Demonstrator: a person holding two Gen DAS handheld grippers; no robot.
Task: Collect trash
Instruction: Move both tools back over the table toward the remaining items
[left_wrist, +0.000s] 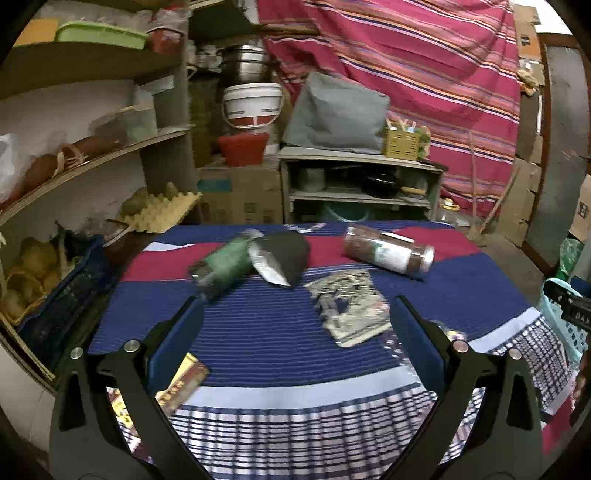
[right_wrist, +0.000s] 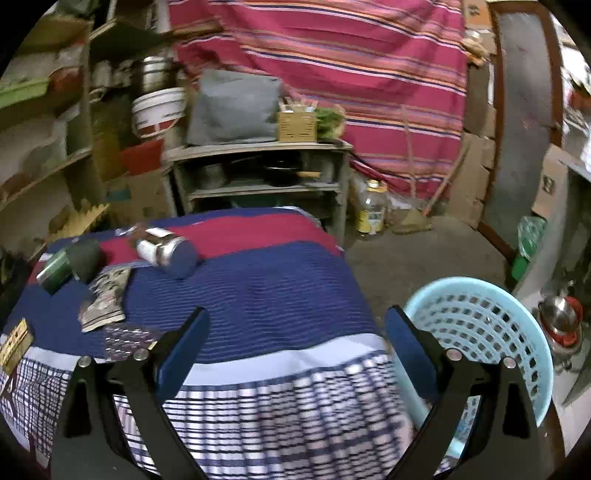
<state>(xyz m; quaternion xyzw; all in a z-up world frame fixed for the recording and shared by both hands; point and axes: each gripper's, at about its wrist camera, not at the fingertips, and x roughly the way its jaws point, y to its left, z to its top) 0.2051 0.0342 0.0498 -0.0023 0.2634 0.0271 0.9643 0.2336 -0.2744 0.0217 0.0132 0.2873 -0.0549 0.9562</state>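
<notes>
Trash lies on a table under a blue and red striped cloth (left_wrist: 266, 332). In the left wrist view a green bottle (left_wrist: 221, 266) lies on its side against a black pouch (left_wrist: 284, 258). To their right are a clear jar (left_wrist: 388, 251) on its side, a flat silver wrapper (left_wrist: 347, 310) and, by the left finger, a yellow packet (left_wrist: 181, 384). My left gripper (left_wrist: 297, 314) hangs open over the cloth with nothing between its fingers. My right gripper (right_wrist: 297, 325) is open and empty over the table's right edge, beside a light blue basket (right_wrist: 480, 332). The jar (right_wrist: 166, 251) and wrapper (right_wrist: 105, 299) lie to its left.
Shelves (left_wrist: 92, 158) with produce and boxes stand left of the table. Behind it are a low grey shelf unit (left_wrist: 354, 177), a white bucket (left_wrist: 255, 103) and a hanging striped cloth (left_wrist: 424, 74). A bottle (right_wrist: 373, 206) and bare concrete floor (right_wrist: 424, 258) lie right of the table.
</notes>
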